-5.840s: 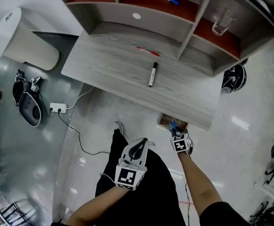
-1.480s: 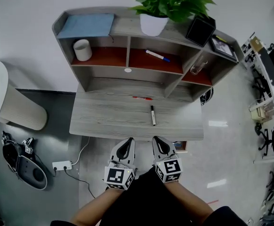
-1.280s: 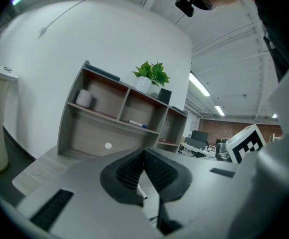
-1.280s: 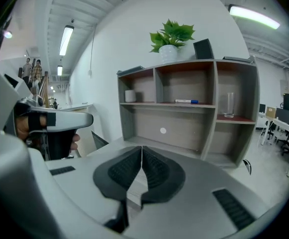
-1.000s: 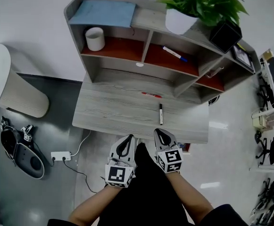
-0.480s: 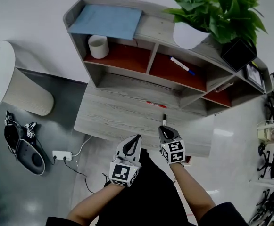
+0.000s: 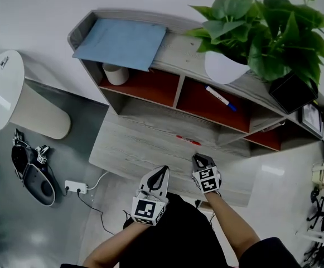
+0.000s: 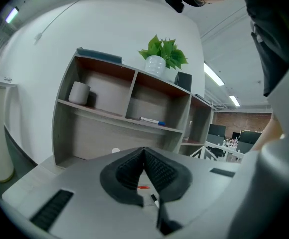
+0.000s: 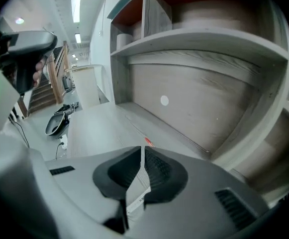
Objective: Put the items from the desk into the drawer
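Desk [image 7: 131, 149]: grey wood grain, matt. Floor [image 7: 44, 228]: grey, glossy, reflective. Pot [image 7: 224, 70]: white, smooth. Shelf [image 7: 150, 85] floors: reddish-brown, matt.

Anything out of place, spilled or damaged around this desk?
Nothing stands out: no spill or damage shows. A red pen lies loose on the desk, a blue-capped pen lies on a shelf of the hutch, and the potted plant stands upright on top.
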Tool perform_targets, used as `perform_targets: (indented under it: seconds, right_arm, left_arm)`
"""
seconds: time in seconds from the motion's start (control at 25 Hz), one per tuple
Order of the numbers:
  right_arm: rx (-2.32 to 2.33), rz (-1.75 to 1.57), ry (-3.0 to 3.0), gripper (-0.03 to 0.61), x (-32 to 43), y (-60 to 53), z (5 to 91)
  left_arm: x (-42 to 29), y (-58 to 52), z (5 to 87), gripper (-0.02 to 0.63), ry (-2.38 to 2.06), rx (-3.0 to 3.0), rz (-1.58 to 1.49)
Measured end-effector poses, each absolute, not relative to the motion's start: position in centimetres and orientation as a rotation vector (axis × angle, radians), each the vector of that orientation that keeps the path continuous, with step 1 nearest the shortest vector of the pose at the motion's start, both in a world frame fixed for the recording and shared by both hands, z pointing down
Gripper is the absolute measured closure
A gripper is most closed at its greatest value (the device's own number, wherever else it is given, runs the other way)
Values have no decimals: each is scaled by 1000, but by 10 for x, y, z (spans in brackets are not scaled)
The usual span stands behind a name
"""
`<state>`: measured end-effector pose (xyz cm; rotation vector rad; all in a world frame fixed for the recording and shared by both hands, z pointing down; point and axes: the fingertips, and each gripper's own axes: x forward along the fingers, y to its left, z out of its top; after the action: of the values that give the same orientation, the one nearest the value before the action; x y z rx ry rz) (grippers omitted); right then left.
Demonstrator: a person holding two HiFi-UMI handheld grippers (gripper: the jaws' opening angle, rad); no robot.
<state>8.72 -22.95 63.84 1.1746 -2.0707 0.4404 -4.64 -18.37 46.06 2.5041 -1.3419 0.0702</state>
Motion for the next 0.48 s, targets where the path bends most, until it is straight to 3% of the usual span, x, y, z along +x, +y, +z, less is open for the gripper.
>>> perform_targets:
  seconds: [0.48]
  right_arm:
    - [1006,484,-1952,551,117,-287,717]
  left_arm:
    - [-41,-215,480,609,-1448,2378,77]
